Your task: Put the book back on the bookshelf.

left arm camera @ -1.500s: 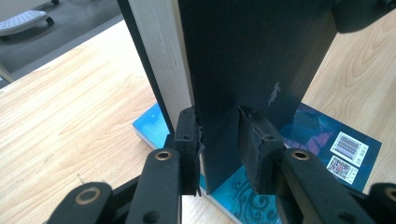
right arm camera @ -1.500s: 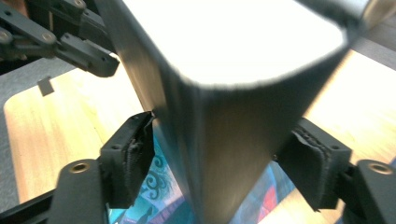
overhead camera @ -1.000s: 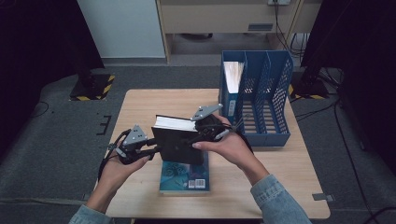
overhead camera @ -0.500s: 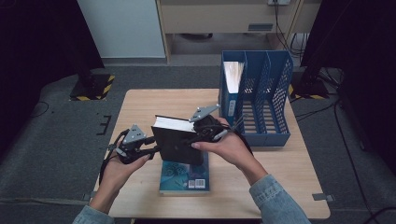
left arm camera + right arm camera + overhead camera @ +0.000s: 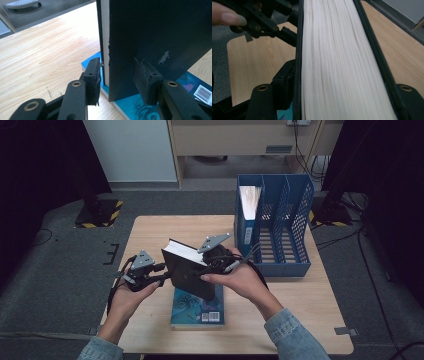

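Clamping black book [image 5: 189, 272], right gripper [image 5: 216, 265]

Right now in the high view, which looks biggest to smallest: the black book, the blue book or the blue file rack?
1. Blue file rack
2. Black book and blue book: unsure, since the black book is raised nearer the camera and covers part of the blue one.

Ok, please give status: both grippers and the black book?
Right gripper clamps black book. Left gripper astride its corner, one pad off. Blue book beneath. File rack behind.
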